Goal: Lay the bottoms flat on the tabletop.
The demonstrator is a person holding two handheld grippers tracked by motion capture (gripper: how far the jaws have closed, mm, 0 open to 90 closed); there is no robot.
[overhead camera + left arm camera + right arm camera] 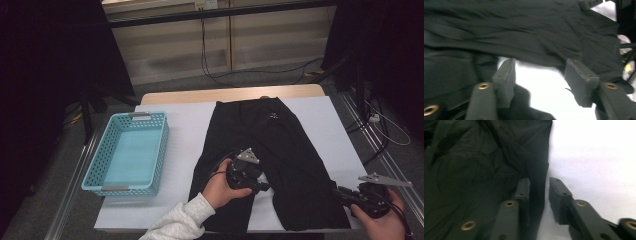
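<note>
High view looks down on a table (pixel 227 94) under a white cover (pixel 187 127), where black shorts (pixel 280 150) lie flat in the middle, waistband at the far end and both legs running toward the person. To the left of the garment, well apart from it, sits a light blue perforated plastic basket (pixel 107 150) with nothing inside. Cables trail across the floor behind the table. Between the two legs of the shorts, the left gripper (pixel 262 188) hovers in a hand with a pale knit sleeve (pixel 177 222); left gripper view shows its pads spread wide over bare white cover, nothing between them, with the dark fabric just ahead. At the outer hem of the right leg, the right gripper (pixel 539 195) has its jaws slightly parted; a fold of the hem stands between them, lying against the left pad, with a gap to the other pad.
</note>
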